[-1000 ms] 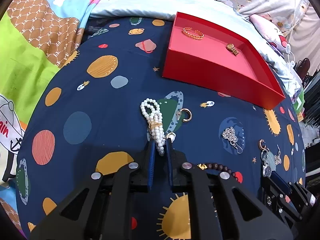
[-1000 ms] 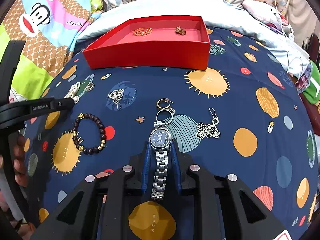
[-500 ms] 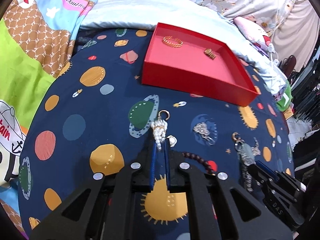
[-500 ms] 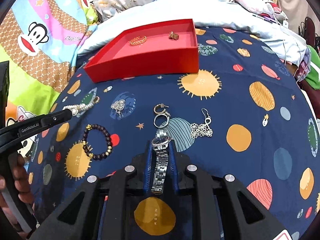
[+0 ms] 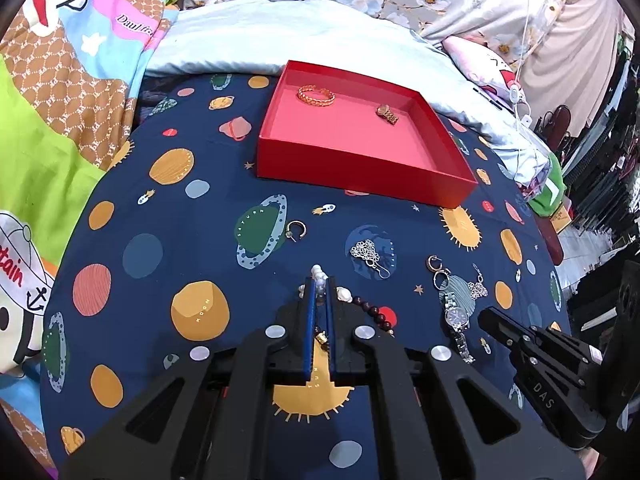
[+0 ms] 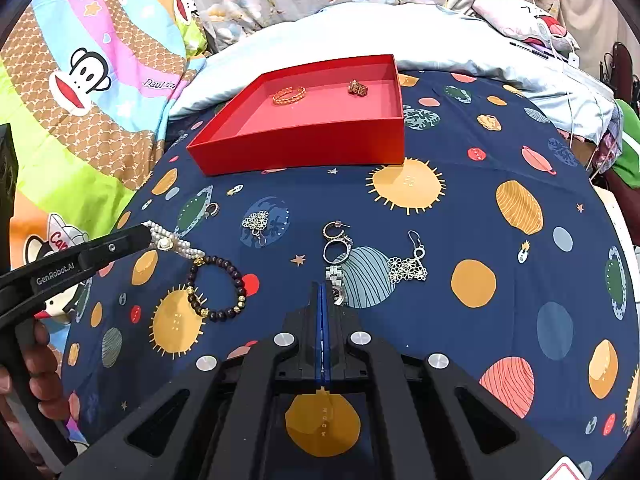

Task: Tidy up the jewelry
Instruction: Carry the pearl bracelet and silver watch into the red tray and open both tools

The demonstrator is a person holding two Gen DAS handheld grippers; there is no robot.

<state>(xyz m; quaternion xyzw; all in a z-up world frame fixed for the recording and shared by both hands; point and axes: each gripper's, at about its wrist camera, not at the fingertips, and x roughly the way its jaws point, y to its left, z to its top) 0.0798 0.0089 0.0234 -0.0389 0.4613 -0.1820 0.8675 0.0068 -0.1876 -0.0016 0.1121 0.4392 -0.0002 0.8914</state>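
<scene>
My left gripper (image 5: 319, 282) is shut on a white pearl bracelet (image 5: 318, 276), lifted above the navy planet-print bedspread; the bracelet also shows in the right wrist view (image 6: 172, 242), hanging from the left fingertips. My right gripper (image 6: 322, 290) is shut with its pads pressed together; the silver watch (image 6: 336, 284) lies just right of its tip, and I cannot tell if it is pinched. The watch also shows lying on the spread in the left wrist view (image 5: 456, 320). The red tray (image 5: 360, 176) stands farther back and holds a gold bangle (image 5: 316, 95) and a small gold watch (image 5: 386, 113).
On the spread lie a dark bead bracelet (image 6: 218, 288), a gold hoop earring (image 5: 296, 230), a silver flower earring (image 5: 368, 254), a second flower earring (image 6: 408, 266), another hoop (image 6: 334, 230) and a ring (image 6: 336, 250). Pillows and quilts ring the bed.
My left gripper lifted and pulled back with the pearl bracelet, leaving the gold hoop earring on the spread. My right gripper closed fully, and the watch now sits beside its tip instead of between the fingers.
</scene>
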